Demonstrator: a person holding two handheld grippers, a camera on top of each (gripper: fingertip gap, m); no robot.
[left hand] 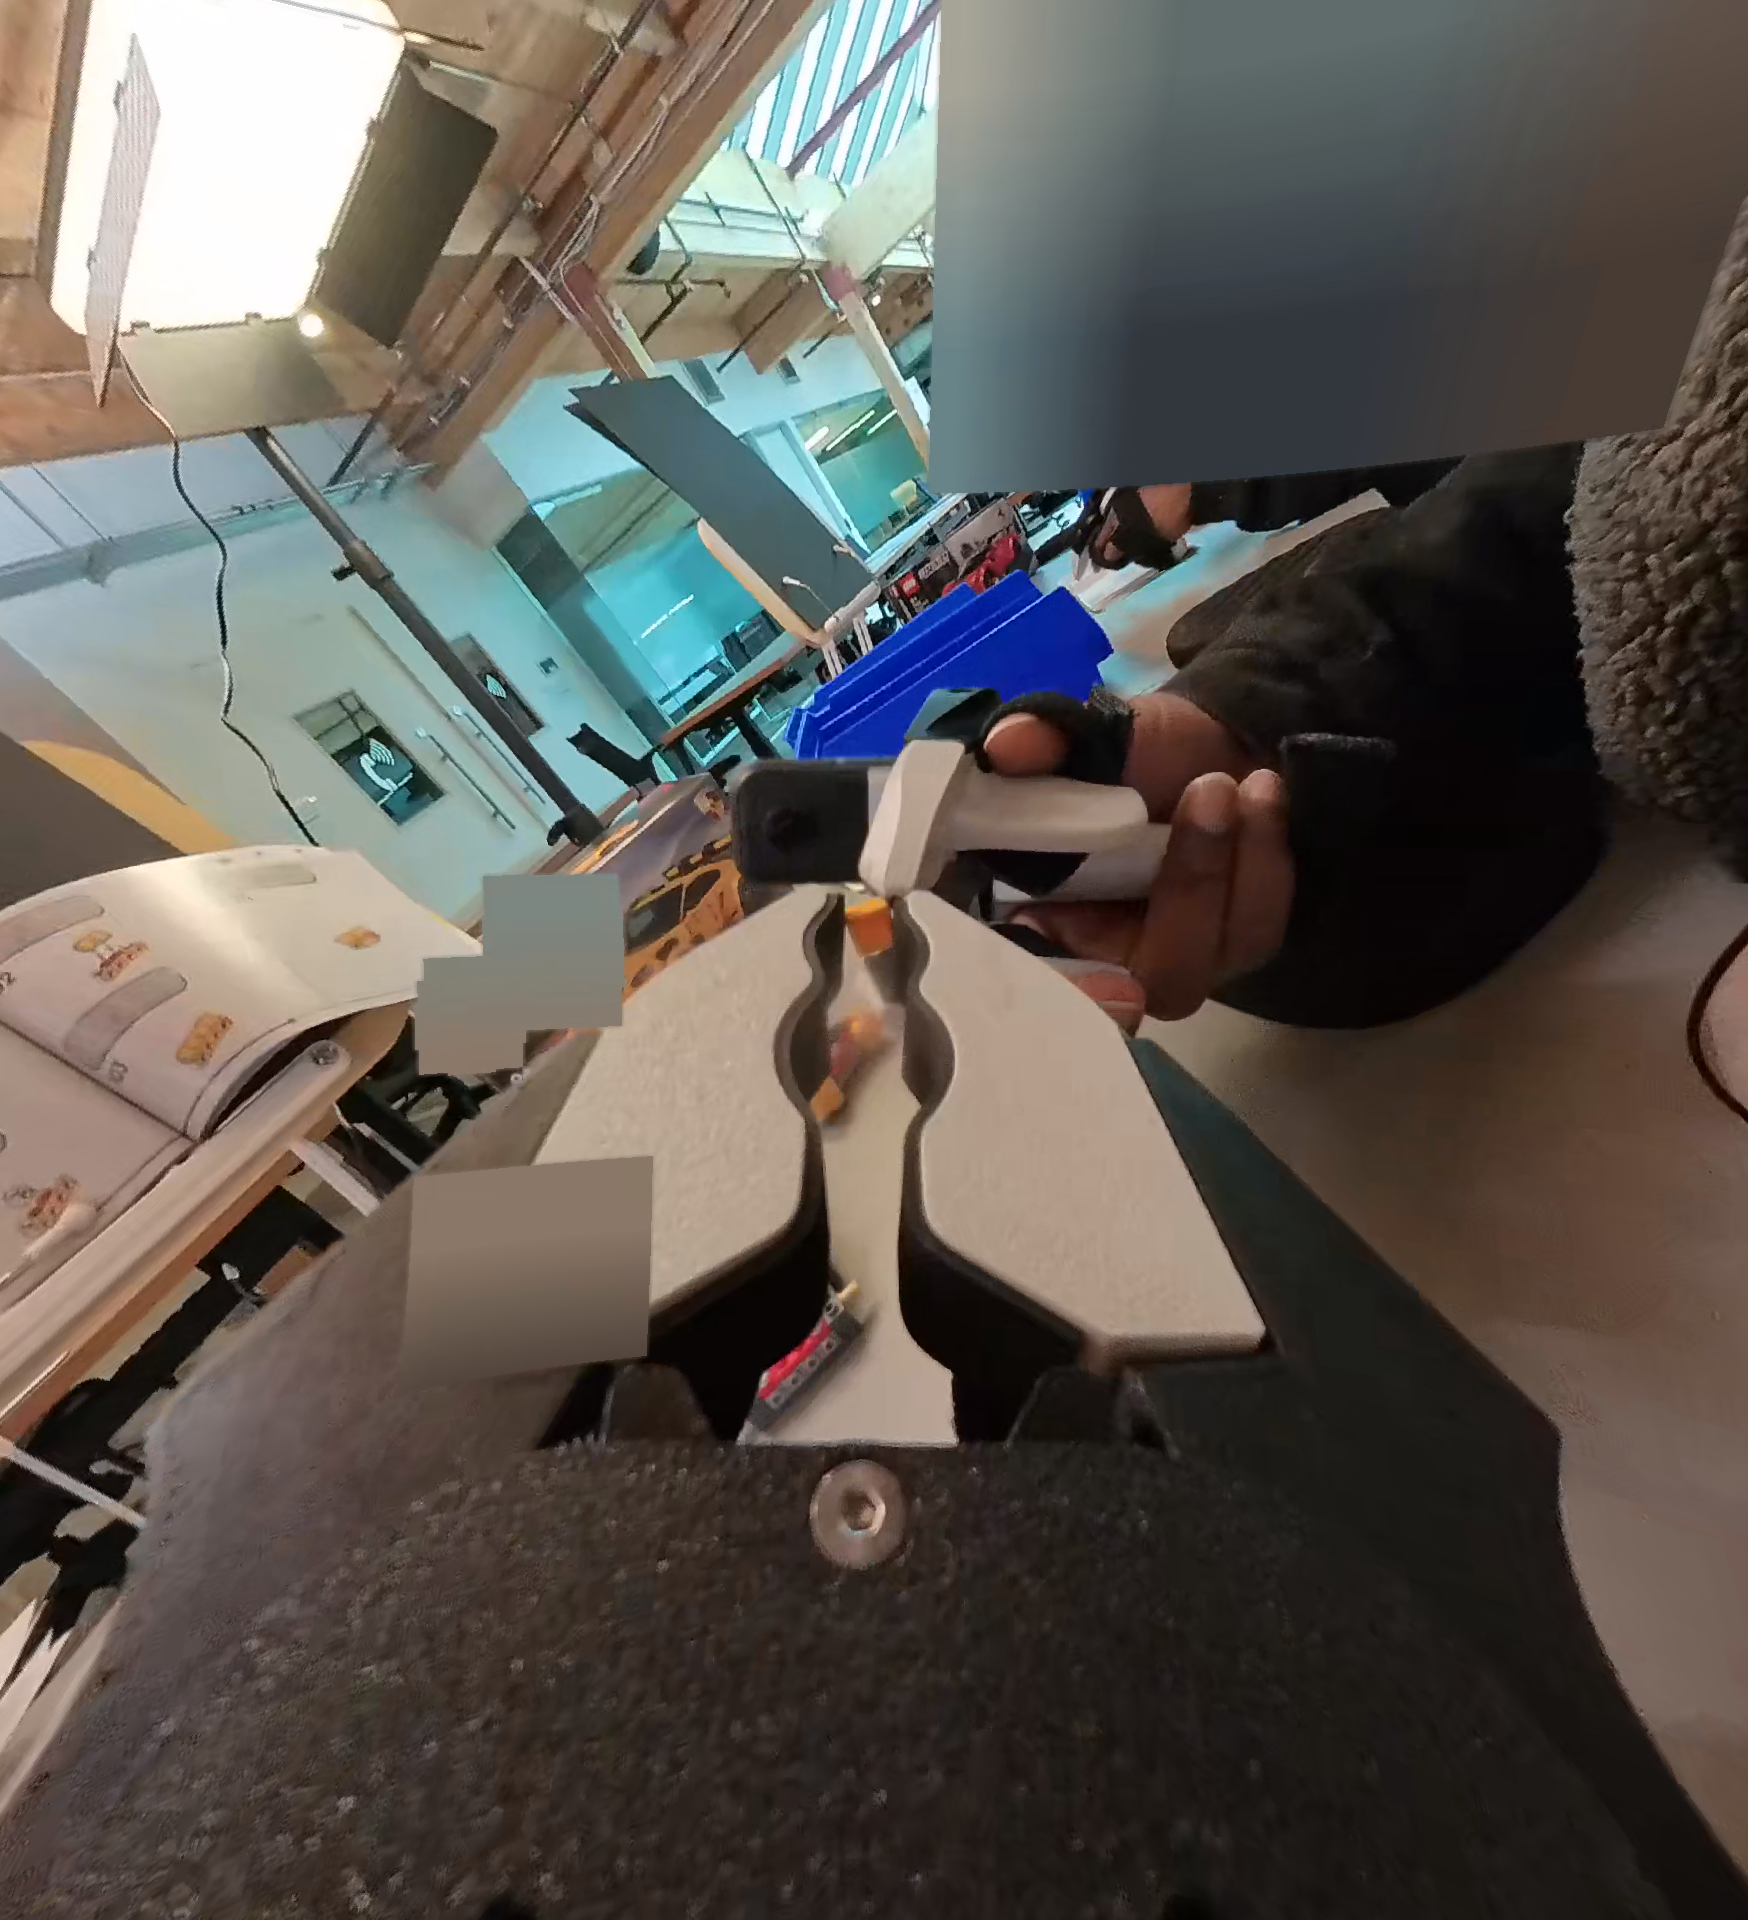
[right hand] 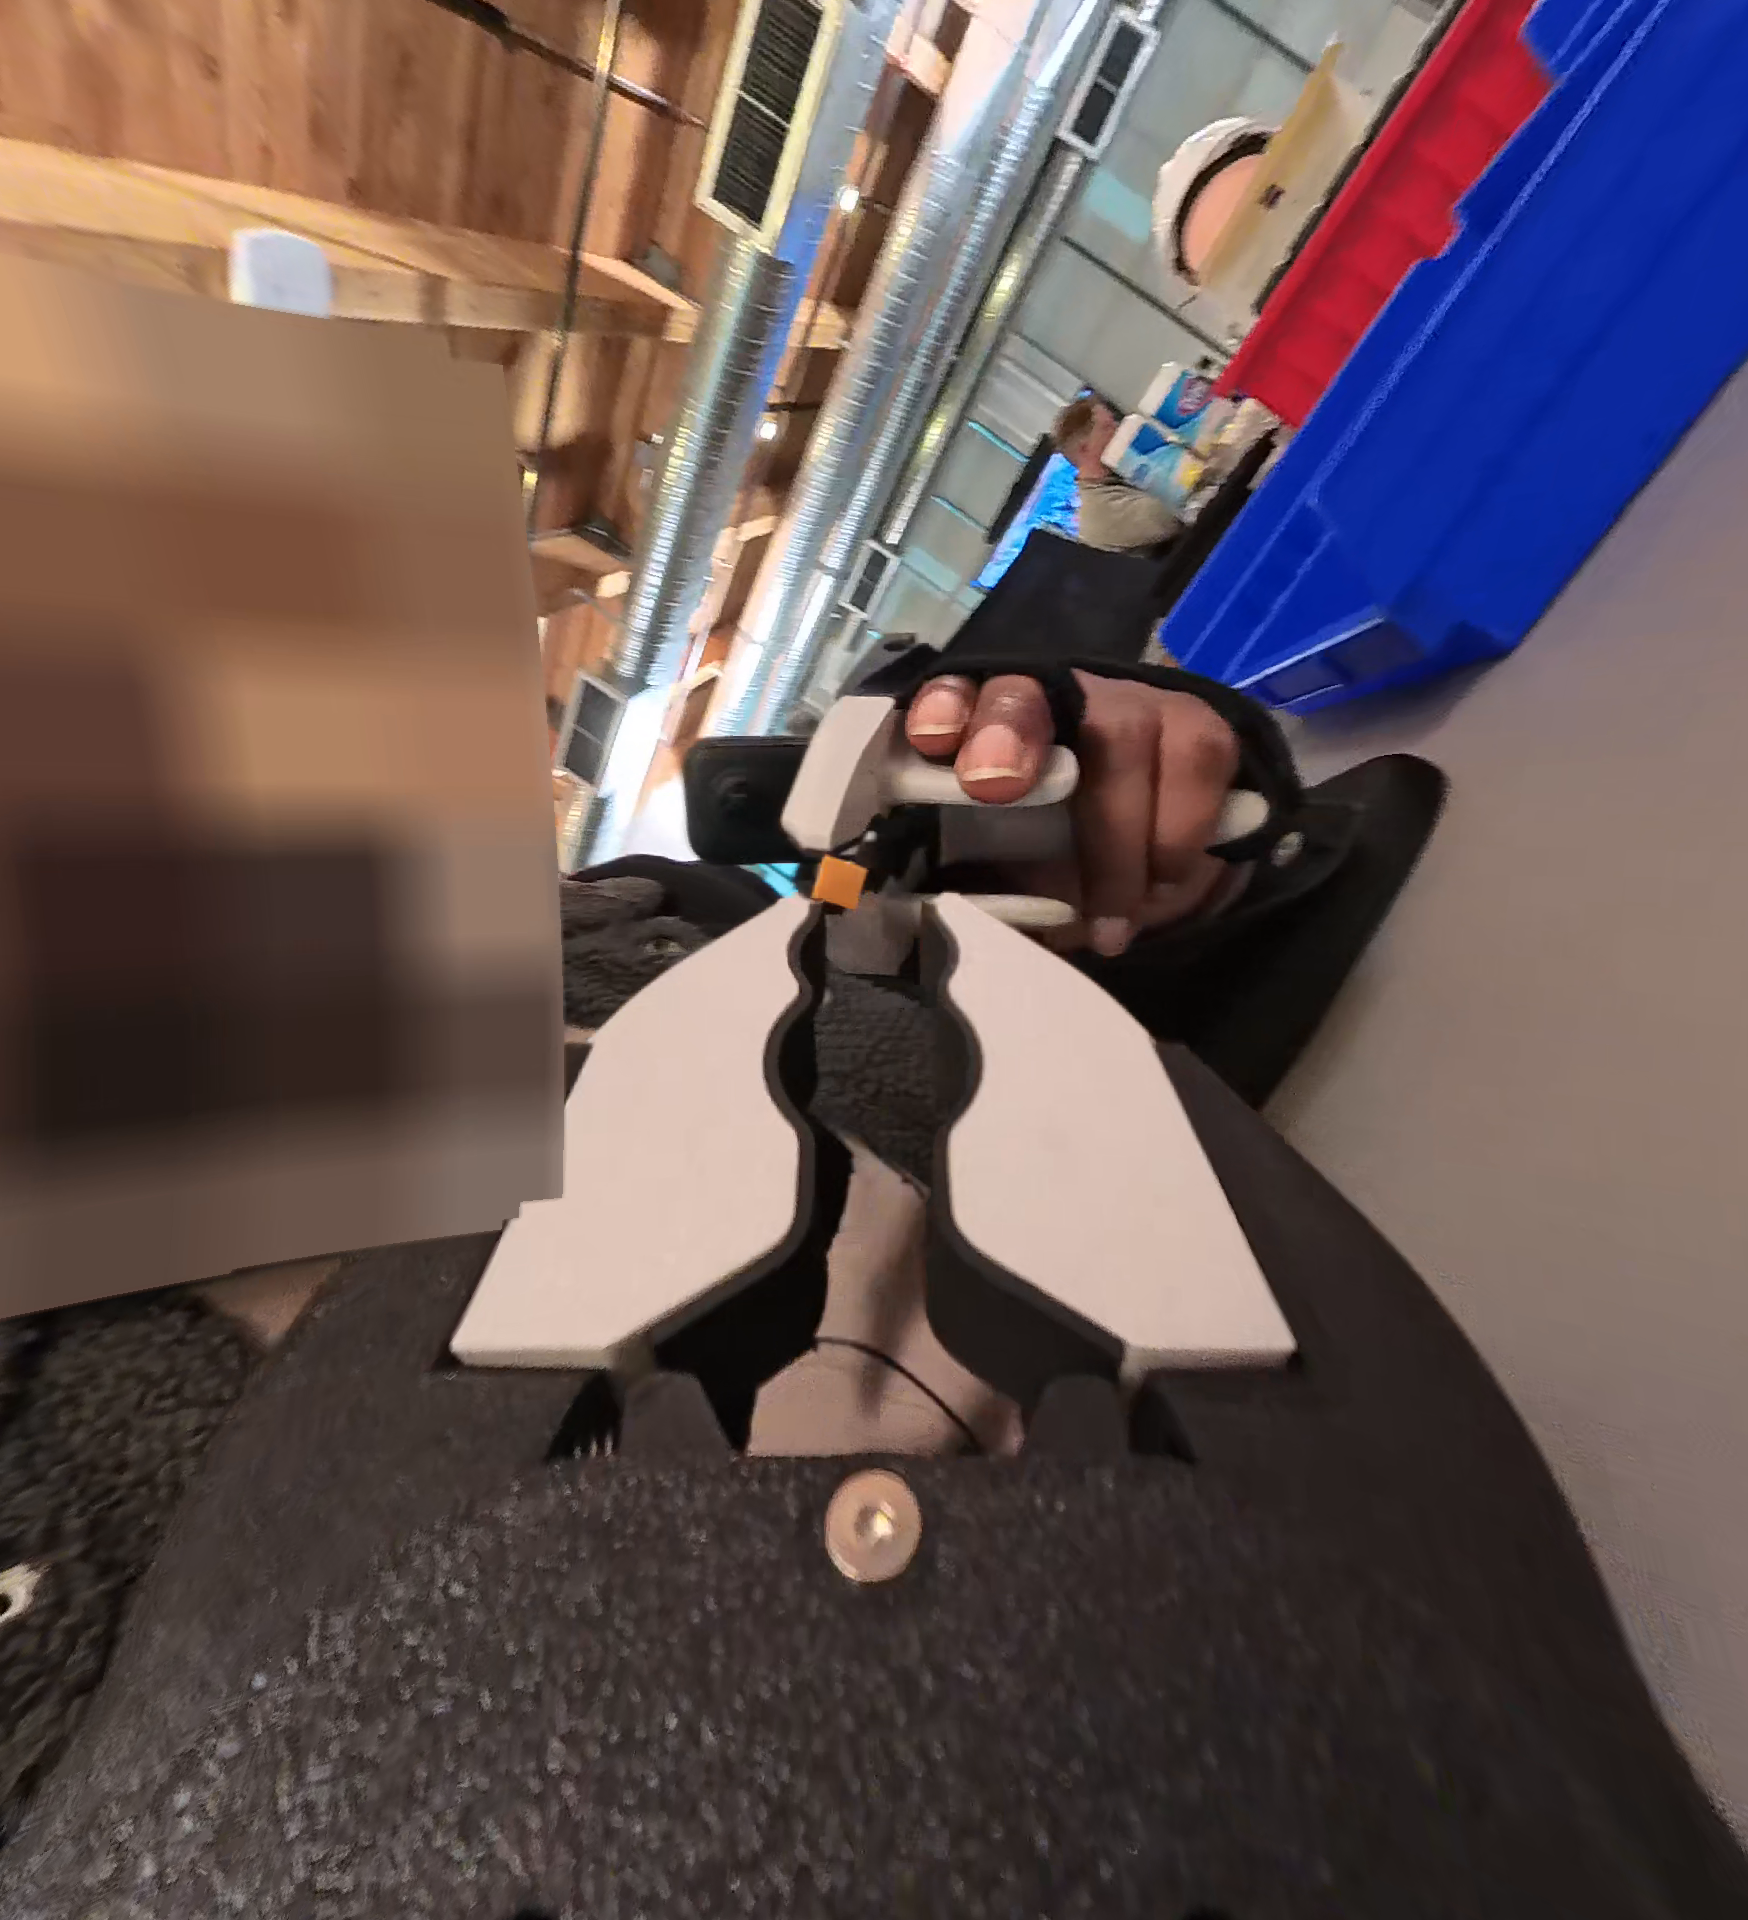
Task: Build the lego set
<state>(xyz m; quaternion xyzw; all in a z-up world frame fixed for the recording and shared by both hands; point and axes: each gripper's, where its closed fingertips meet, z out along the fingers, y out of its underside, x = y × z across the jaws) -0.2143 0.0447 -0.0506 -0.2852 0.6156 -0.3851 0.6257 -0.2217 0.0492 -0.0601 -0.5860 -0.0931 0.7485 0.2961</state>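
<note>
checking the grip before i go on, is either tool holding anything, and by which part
An orange piece sits between the tips of the left tool and the right tool. Which one grips it, and by which part, cannot be told.

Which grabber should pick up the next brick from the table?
Probably the right gripper: its fingers stand apart and I see no brick in them. The left gripper looks busy, pinching the small orange piece. Loose bricks lie on the table close by.
</note>
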